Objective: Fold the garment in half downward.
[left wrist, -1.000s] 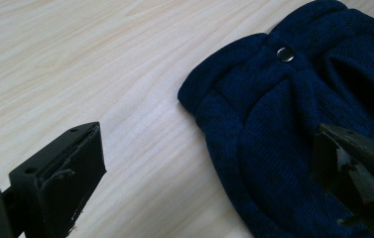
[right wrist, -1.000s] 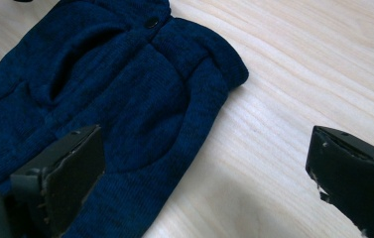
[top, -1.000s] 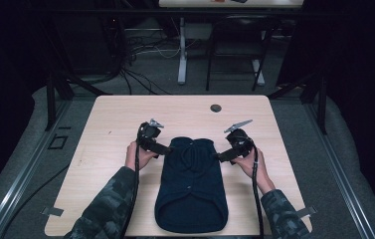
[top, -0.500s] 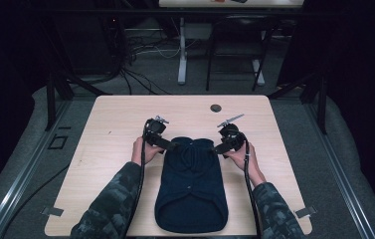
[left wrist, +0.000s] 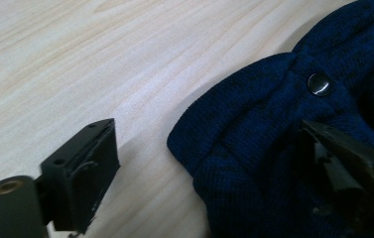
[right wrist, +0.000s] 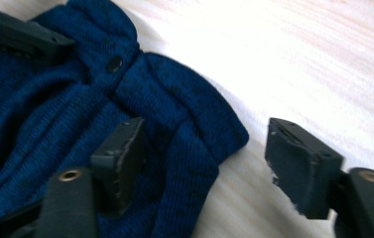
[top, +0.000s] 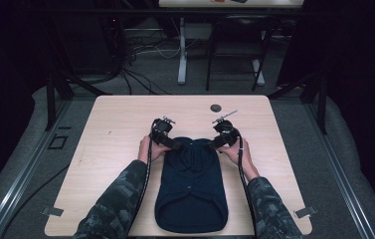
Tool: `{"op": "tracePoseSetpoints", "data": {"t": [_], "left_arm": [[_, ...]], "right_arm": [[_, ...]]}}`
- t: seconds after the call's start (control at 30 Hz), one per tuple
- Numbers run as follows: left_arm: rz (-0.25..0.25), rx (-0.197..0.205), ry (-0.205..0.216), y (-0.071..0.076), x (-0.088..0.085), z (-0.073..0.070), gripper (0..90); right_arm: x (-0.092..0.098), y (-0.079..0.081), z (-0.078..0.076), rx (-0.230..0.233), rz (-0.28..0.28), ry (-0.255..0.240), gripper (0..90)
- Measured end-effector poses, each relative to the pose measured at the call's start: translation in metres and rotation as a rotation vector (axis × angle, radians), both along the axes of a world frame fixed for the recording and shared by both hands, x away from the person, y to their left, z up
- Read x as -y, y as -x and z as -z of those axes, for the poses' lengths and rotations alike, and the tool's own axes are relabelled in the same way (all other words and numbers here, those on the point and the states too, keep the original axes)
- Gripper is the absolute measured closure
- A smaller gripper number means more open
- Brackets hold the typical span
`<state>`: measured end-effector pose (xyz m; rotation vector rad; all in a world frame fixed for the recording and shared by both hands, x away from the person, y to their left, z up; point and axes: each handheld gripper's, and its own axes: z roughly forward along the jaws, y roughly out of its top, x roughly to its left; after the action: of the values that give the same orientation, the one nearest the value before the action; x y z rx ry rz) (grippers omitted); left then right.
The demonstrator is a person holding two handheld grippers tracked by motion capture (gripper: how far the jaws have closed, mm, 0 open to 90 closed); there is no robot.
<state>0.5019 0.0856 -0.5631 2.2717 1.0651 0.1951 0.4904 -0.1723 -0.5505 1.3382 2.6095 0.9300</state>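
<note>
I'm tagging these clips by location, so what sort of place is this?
Probably a lab or recording studio: a bare wooden table inside a dark metal frame, loose cables on the grey floor, and another table behind.

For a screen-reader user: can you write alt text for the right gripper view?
The right gripper has open jaws straddling a folded corner of a dark blue knitted garment with a dark snap button, lying on a pale wooden table.
</note>
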Motion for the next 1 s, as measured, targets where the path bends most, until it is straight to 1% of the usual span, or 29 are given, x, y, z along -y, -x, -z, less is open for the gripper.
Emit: {"op": "tracePoseSetpoints", "data": {"t": [0.03, 0.13, 0.23, 0.3, 0.33, 0.4, 0.43, 0.5, 0.57, 0.6, 0.67, 0.7, 0.77, 0.8, 0.83, 0.87, 0.9, 0.93, 0.97, 1.0], "left_arm": [[0.001, -0.001, -0.001, 0.000, 0.000, 0.000, 13.9], [0.004, -0.011, 0.002, -0.002, 0.000, 0.001, 15.5], [0.016, -0.020, 0.009, -0.002, 0.000, 0.002, 18.7], [0.020, -0.021, 0.017, -0.002, 0.000, 0.003, 22.1], [0.023, -0.020, 0.023, -0.002, -0.001, 0.003, 23.5], [0.028, -0.023, 0.034, -0.002, 0.000, 0.003, 29.8], [0.025, -0.028, 0.041, -0.001, 0.001, 0.002, 33.5], [0.026, -0.024, 0.042, -0.001, 0.002, 0.002, 38.1], [0.031, -0.029, 0.055, -0.001, 0.001, 0.002, 42.9], [0.034, -0.036, 0.065, -0.001, 0.001, 0.002, 46.9], [0.040, -0.045, 0.075, -0.001, 0.002, 0.002, 53.9], [0.050, -0.047, 0.074, -0.001, 0.002, 0.002, 56.9], [0.058, -0.039, 0.071, 0.000, 0.002, 0.000, 61.4], [0.055, -0.035, 0.077, 0.000, 0.002, -0.001, 63.2], [0.057, -0.029, 0.077, 0.001, 0.002, -0.002, 64.6], [0.058, -0.022, 0.078, 0.002, 0.002, -0.004, 65.9], [0.058, -0.022, 0.078, 0.002, 0.002, -0.004, 66.5], [0.063, -0.005, 0.078, 0.003, 0.001, -0.008, 66.6], [0.063, -0.005, 0.078, 0.003, 0.001, -0.008, 66.6], [0.064, 0.007, 0.081, 0.005, 0.001, -0.013, 66.0]], "right_arm": [[-0.001, 0.000, 0.000, 0.007, 0.009, 0.001, 35.9], [-0.003, -0.004, 0.003, -0.015, 0.011, -0.011, 40.0], [-0.002, -0.006, 0.006, -0.027, 0.007, -0.020, 43.9], [-0.003, -0.006, 0.009, -0.030, 0.017, -0.036, 46.3], [-0.003, -0.007, 0.009, -0.031, 0.016, -0.035, 48.4], [-0.003, -0.008, 0.010, -0.041, 0.000, -0.033, 53.3], [-0.003, -0.007, 0.010, -0.042, 0.001, -0.039, 56.0], [-0.004, -0.007, 0.012, -0.047, -0.002, -0.058, 61.4], [-0.004, -0.007, 0.013, -0.051, -0.008, -0.072, 66.5], [-0.004, -0.007, 0.012, -0.055, -0.017, -0.069, 68.0], [-0.005, -0.006, 0.012, -0.043, -0.026, -0.062, 70.6], [-0.006, -0.004, 0.011, -0.040, -0.017, -0.065, 72.1], [-0.006, -0.003, 0.010, -0.028, -0.029, -0.047, 72.9], [-0.006, -0.002, 0.008, -0.020, -0.037, -0.036, 73.4], [-0.007, -0.001, 0.007, -0.008, -0.027, -0.040, 73.6], [-0.006, 0.000, 0.005, -0.003, -0.038, -0.034, 73.7], [-0.006, 0.001, 0.003, 0.004, -0.040, -0.033, 73.7], [-0.006, 0.003, 0.001, 0.020, -0.034, -0.038, 73.7], [-0.006, 0.003, 0.001, 0.020, -0.034, -0.038, 73.7], [-0.006, 0.005, -0.005, 0.050, -0.045, -0.042, 73.7]]}}
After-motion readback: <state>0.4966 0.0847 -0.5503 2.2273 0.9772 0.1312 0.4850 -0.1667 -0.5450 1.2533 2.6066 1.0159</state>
